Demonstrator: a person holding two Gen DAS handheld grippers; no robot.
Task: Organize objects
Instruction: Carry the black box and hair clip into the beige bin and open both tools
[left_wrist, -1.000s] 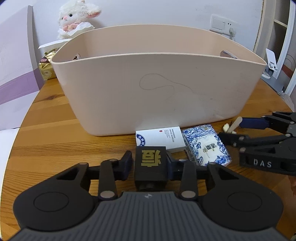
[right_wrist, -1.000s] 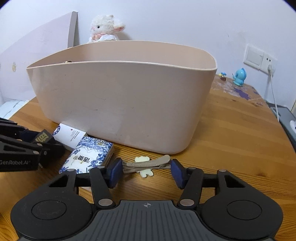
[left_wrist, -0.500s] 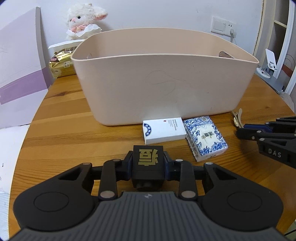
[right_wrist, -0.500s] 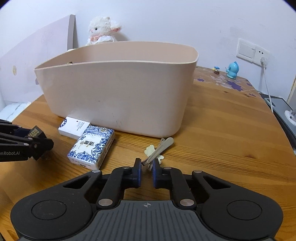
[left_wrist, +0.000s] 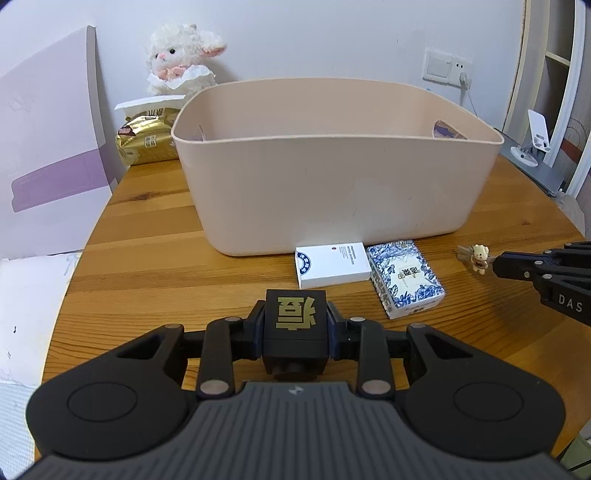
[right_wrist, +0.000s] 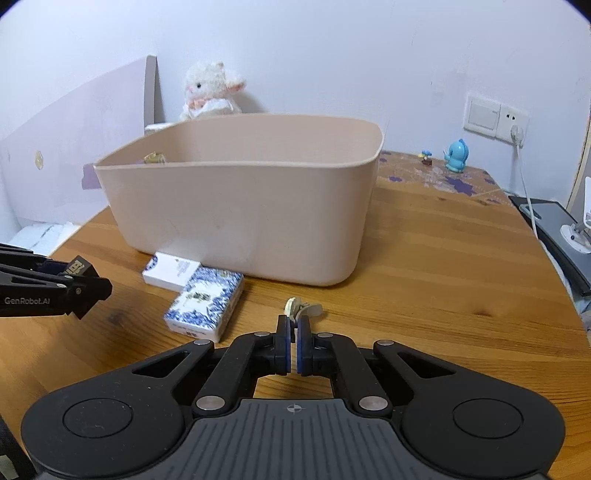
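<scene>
My left gripper (left_wrist: 295, 325) is shut on a black box with a gold character (left_wrist: 295, 321) and holds it above the wooden table (left_wrist: 155, 266); it also shows in the right wrist view (right_wrist: 79, 282). My right gripper (right_wrist: 293, 332) is shut on a small hair clip with a bear charm (right_wrist: 297, 308), lifted off the table; the clip also shows in the left wrist view (left_wrist: 478, 256). A large beige bin (left_wrist: 332, 184) stands behind. A white box (left_wrist: 332, 264) and a blue-patterned tissue pack (left_wrist: 404, 277) lie in front of it.
A plush lamb (left_wrist: 181, 59) and a gold snack bag (left_wrist: 146, 142) sit at the back left beside a white and purple board (left_wrist: 48, 158). A blue figurine (right_wrist: 456, 157) and a cable (right_wrist: 526, 199) are at the back right. A phone stand (left_wrist: 533, 140) is at the far right.
Both grippers have risen and drawn back from the bin. My right gripper closed on the bear clip and lifted it off the table. The left still holds the black box.
</scene>
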